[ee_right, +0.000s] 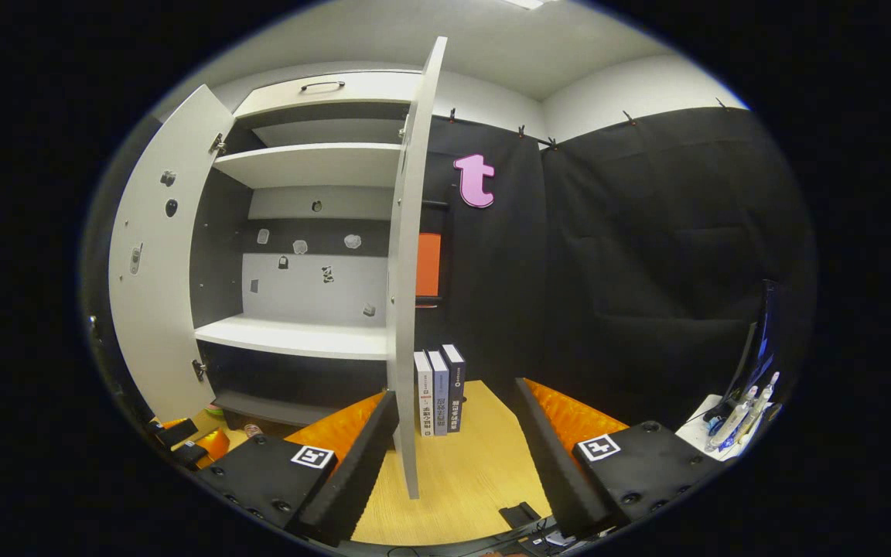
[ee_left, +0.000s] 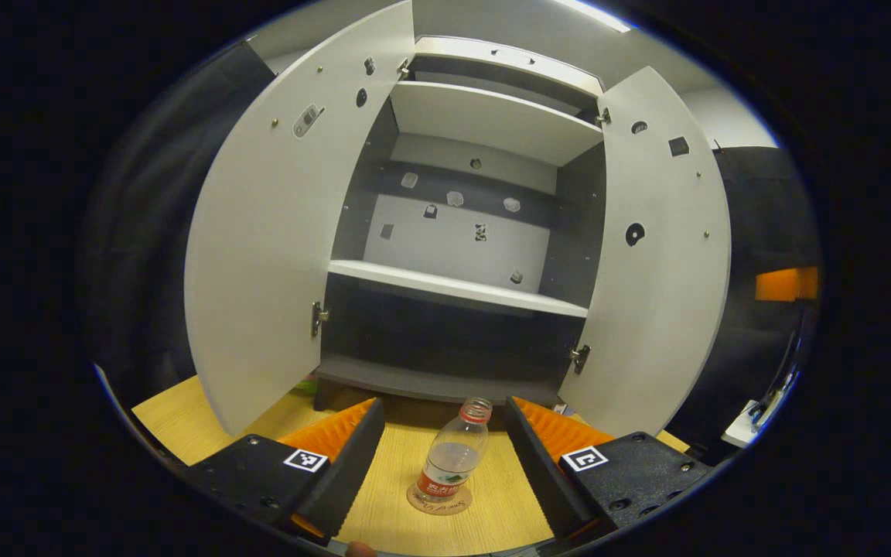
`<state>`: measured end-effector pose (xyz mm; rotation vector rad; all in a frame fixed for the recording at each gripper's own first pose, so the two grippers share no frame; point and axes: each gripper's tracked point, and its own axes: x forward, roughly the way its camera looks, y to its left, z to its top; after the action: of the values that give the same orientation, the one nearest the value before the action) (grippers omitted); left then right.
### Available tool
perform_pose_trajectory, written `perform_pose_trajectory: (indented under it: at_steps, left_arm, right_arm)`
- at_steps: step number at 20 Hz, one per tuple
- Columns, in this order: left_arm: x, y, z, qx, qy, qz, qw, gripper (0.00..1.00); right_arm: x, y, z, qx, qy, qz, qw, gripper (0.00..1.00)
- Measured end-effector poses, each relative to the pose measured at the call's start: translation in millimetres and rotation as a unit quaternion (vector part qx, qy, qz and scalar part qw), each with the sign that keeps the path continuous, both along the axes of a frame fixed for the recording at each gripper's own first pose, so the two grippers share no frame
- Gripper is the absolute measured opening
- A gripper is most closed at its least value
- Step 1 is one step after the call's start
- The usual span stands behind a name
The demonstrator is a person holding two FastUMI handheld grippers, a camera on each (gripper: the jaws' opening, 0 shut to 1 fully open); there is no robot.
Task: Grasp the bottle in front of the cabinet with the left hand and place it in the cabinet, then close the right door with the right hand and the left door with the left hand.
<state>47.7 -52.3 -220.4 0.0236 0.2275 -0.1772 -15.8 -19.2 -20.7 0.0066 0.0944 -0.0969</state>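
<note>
Straddling the bottle [ee_left: 453, 456] untouched, left gripper [ee_left: 441, 433] jaws wide apart

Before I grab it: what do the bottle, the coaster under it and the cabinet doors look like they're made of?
Bottle: clear, thin plastic by the look, see-through with a printed label and screw cap. Coaster: probably cork or card, matte tan disc. Cabinet doors: likely laminated board, smooth matte white faces with metal hinges. The left hand-held gripper is open around the bottle.

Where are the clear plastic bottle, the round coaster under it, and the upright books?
Clear plastic bottle [ee_left: 452, 458]: left gripper view, mid-body.
Round coaster [ee_left: 439, 503]: left gripper view, front rim.
Upright books [ee_right: 439, 393]: right gripper view, middle spine.
</note>
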Motion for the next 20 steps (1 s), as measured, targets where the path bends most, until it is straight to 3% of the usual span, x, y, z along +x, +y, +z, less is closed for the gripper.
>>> perform_pose_trajectory:
  at_steps: [5, 6, 8, 9, 10, 11, 13, 14, 16, 18, 20]
  left_arm:
    - [13.7, -16.9, -49.0, -0.001, 0.024, -0.029, 0.999, 0.95]
    - [17.2, -16.2, -61.0, 0.0, 0.035, -0.026, 0.999, 0.95]
    - [24.0, -17.9, -80.2, 0.0, 0.051, -0.028, 0.998, 0.95]
    - [26.4, -18.3, -87.0, 0.004, 0.054, -0.029, 0.998, 0.95]
    - [29.5, -19.7, -93.3, 0.01, 0.057, -0.03, 0.998, 0.95]
    - [31.9, -20.8, -99.6, 0.012, 0.061, -0.03, 0.998, 0.95]
    - [36.3, -23.1, -113.2, 0.01, 0.072, -0.033, 0.997, 0.95]
    - [38.8, -22.4, -119.6, 0.013, 0.078, -0.03, 0.996, 0.95]
    - [43.2, -23.8, -130.3, 0.013, 0.088, -0.029, 0.996, 0.95]
    - [44.9, -24.6, -137.3, 0.021, 0.095, -0.035, 0.995, 0.93]
    - [47.1, -27.2, -137.3, 0.03, 0.102, -0.05, 0.993, 0.84]
  right_arm:
    - [-7.8, -10.7, -2.4, -0.023, 0.002, -0.017, 1.0, 0.98]
    - [-7.7, -13.0, -5.1, -0.023, 0.005, -0.021, 1.0, 0.89]
    - [-8.9, -17.3, -9.6, -0.016, 0.01, -0.027, 0.999, 0.89]
    - [-10.4, -18.2, -10.9, -0.012, 0.012, -0.028, 0.999, 0.98]
    - [-11.6, -20.1, -12.5, -0.009, 0.015, -0.029, 0.999, 0.98]
    - [-13.2, -21.1, -14.2, -0.009, 0.017, -0.031, 0.999, 0.89]
    - [-14.9, -28.1, -17.9, -0.016, 0.024, -0.037, 0.999, 0.89]
    - [-16.8, -30.0, -18.7, -0.019, 0.026, -0.041, 0.999, 0.98]
    - [-19.2, -31.7, -19.3, -0.025, 0.027, -0.044, 0.998, 0.98]
    - [-20.2, -31.3, -21.5, -0.03, 0.03, -0.044, 0.998, 0.98]
    - [-18.2, -28.3, -23.1, -0.031, 0.032, -0.039, 0.998, 0.98]
